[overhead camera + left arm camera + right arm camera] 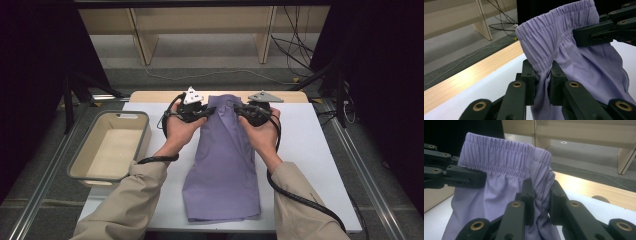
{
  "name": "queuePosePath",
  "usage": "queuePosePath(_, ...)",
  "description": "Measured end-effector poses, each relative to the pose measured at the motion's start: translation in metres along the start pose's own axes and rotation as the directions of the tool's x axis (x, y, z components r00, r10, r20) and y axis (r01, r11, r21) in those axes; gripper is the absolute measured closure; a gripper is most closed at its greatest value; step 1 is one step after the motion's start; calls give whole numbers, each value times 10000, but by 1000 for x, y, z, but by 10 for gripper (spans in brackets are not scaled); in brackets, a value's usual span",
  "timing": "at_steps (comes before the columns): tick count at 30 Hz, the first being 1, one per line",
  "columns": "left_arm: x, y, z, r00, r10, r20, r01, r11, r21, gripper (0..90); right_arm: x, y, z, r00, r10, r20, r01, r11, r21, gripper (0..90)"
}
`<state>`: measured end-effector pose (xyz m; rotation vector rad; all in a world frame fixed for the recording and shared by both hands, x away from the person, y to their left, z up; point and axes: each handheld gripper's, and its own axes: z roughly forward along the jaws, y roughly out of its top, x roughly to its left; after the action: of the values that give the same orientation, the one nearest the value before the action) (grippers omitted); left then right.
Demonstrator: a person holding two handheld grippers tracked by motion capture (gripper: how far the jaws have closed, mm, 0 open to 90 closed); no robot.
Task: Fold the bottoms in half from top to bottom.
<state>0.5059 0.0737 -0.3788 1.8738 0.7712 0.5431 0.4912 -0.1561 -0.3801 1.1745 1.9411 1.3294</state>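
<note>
While the purple shorts (223, 165) lay lengthwise on the white desk (305, 150) in the high view, both hands gripped their far end beside a beige bin (110, 145). The left gripper (542, 82) view showed fingers pinching the gathered waistband (554, 30); the right gripper (541, 202) view showed the same at the other corner

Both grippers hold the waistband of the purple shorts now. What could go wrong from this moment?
1. The left gripper and right gripper pinch only a thin fold of the waistband, so it may slip out.
2. Most of the shorts lie on the table; lifting may drag or unfold them.
</note>
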Motion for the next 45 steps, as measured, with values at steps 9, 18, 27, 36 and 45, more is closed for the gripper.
queuePosePath(9,1,3,-1,10000,38,-11,-38,10000,-53,781,0,3,-1,10000,-30,10,30,10000,-87,780)
queuePosePath(18,0,6,0,9999,133,-13,-133,9999,-88,782,-2,5,-3,10000,-72,-5,72,9998,-204,780)
queuePosePath(27,-2,-2,2,9992,401,36,-402,9991,103,781,-4,-6,-2,9998,-35,-202,32,9999,-168,781)
queuePosePath(36,-6,-12,0,9986,504,176,-507,9985,201,780,-3,-17,-4,9989,-162,-443,158,9998,-114,781)
queuePosePath(45,-10,-22,-5,9969,736,280,-743,9969,266,779,1,-26,-10,9966,-548,-616,538,9984,-170,782)
